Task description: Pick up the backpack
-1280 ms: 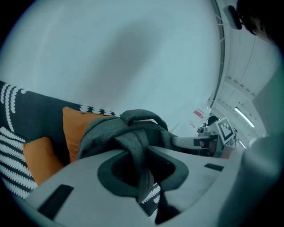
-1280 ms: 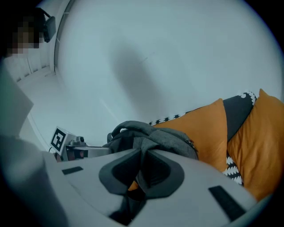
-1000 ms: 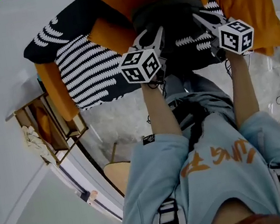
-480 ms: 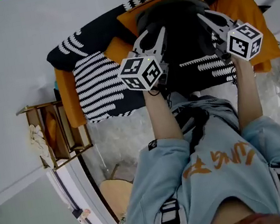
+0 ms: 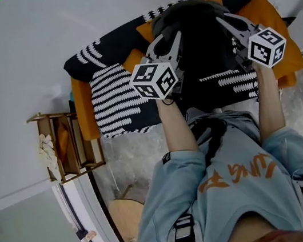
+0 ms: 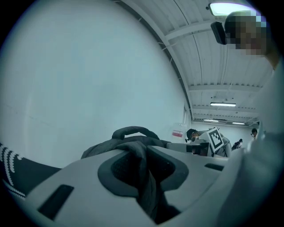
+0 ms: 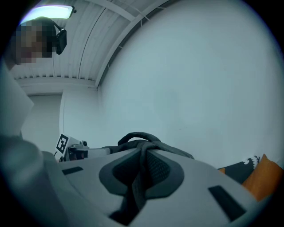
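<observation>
Pick-up well along, by the look of it. backpack [image 5: 201, 42] sits upper centre of the head view, a dark bulk hanging between the two grippers, in front of the orange cushions [image 5: 274, 12] and the black-and-white patterned throw [image 5: 111, 92]. Judged to be off the seat rather than resting on it: both gripper views show it against bare wall, with the throw and a cushion only at the bottom corners. left gripper [image 5: 171, 40] is clenched on a dark strap [image 6: 144, 177]; in the left gripper view the webbing runs straight down through the gap between the pads, pinched there, with the top carry loop [image 6: 133, 131] standing above. right gripper [image 5: 226, 20] is likewise clamped, jaws nearly together, on a second strap [image 7: 138, 179] that passes between its pads (thinner bite than the left, so it seems). Relative layout: the bag's body lies between and just beyond the two sets of jaws, left gripper on its left flank in the frame, right gripper on its right flank, each touching it through a strap only. Both grippers point roughly level toward the wall. Done: both grasps made, load apparently carried. Left, as I judge it: hold the bag steady and clear of the cushions. wooden shelf [image 5: 65, 144] stands mid left, well apart.
</observation>
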`<state>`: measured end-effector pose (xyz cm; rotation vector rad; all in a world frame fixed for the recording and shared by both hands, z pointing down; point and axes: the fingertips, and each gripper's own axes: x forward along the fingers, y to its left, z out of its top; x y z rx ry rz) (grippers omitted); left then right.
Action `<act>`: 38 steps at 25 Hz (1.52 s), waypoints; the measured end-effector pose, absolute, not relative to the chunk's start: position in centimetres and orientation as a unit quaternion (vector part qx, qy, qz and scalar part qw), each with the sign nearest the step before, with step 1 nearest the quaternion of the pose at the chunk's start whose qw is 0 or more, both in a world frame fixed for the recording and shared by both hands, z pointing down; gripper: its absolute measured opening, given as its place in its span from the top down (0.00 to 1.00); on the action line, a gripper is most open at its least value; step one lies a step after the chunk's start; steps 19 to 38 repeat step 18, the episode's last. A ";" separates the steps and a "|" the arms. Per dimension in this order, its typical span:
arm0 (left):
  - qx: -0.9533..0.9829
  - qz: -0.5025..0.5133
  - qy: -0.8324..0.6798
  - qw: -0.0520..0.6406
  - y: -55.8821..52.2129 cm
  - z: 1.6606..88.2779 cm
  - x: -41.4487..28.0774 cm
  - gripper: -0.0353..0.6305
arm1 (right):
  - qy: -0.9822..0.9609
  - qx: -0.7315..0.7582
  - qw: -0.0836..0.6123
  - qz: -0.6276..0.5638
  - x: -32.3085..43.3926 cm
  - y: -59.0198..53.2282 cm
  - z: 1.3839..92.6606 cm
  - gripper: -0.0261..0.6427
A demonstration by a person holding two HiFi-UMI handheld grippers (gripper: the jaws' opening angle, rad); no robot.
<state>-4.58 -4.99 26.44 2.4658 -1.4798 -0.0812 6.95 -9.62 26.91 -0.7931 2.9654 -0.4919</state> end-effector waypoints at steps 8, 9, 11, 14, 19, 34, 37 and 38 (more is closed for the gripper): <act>0.853 -0.028 -0.506 0.122 -4.8 25.0 -4.0 0.82 | 0.956 -0.253 0.030 -0.147 7.6 -9.5 25.5 0.89; 0.853 -0.028 -0.506 0.122 -4.8 25.0 -3.9 0.82 | 0.956 -0.253 0.030 -0.147 7.6 -9.5 25.5 0.89; 0.853 -0.028 -0.506 0.123 -4.8 25.1 -3.9 0.82 | 0.956 -0.254 0.031 -0.147 7.7 -9.4 25.5 0.89; 0.853 -0.030 -0.506 0.123 -4.5 25.3 -3.6 0.82 | 0.956 -0.254 0.031 -0.145 8.0 -9.1 25.7 0.89; 0.853 -0.032 -0.506 0.123 -4.0 25.5 -3.5 0.82 | 0.957 -0.253 0.031 -0.142 8.1 -8.6 26.0 0.89; 0.853 -0.032 -0.506 0.123 -4.0 25.5 -3.5 0.82 | 0.957 -0.253 0.031 -0.142 8.1 -8.6 26.0 0.89; 0.853 -0.032 -0.506 0.123 -4.0 25.5 -3.5 0.82 | 0.957 -0.253 0.031 -0.142 8.1 -8.6 26.0 0.89; 0.853 -0.032 -0.506 0.123 -4.0 25.5 -3.5 0.82 | 0.957 -0.253 0.031 -0.142 8.1 -8.6 26.0 0.89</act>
